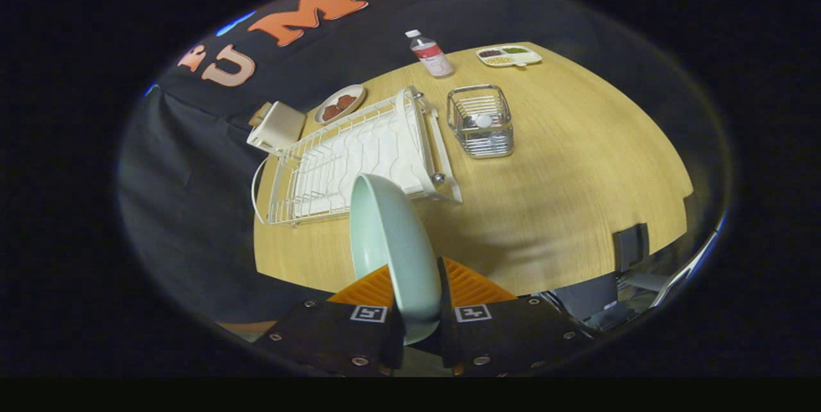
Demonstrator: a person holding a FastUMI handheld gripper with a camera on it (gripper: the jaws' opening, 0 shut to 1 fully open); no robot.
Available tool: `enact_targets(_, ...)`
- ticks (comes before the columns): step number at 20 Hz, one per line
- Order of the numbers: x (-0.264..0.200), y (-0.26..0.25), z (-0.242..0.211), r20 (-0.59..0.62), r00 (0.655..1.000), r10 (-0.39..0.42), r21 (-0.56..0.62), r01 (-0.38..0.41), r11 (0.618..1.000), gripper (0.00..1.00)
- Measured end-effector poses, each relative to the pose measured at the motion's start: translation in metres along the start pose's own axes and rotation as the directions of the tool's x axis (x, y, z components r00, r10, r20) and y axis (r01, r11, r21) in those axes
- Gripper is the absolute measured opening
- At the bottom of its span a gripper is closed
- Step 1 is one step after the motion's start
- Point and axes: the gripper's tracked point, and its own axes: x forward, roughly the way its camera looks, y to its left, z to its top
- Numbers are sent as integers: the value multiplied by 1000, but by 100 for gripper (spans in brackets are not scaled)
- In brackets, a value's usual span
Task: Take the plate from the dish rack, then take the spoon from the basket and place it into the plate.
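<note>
Plate: a pale green plate (pixel 392 242) stands on edge between the orange fingers, lifted clear above the wooden table (pixel 577 162)
Gripper: the gripper (pixel 420 300) is clamped on the plate's rim, both pads pressing
Dish rack: white wire dish rack (pixel 359 155) at 12 o'clock beyond the plate
Basket: wire basket (pixel 481 122) at 1 o'clock, a white-tipped spoon (pixel 482 120) inside
Beyond: bottle (pixel 431 54) and sectioned tray (pixel 508 55) farther off

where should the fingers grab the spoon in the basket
Probably by its top end, coming straight down from above. The spoon stands in the wire basket, whose walls block the sides; only the open top gives access. The gripper is now shut on the plate, held above the table.
</note>
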Motion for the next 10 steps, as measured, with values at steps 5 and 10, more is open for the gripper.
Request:
enact_targets(5, 25, -2, -12, -23, 999, 33, -35, -34, 999, 24)
enact_targets(10, 59, -7, -34, -78, 995, 55, 4, -54, 999, 24)
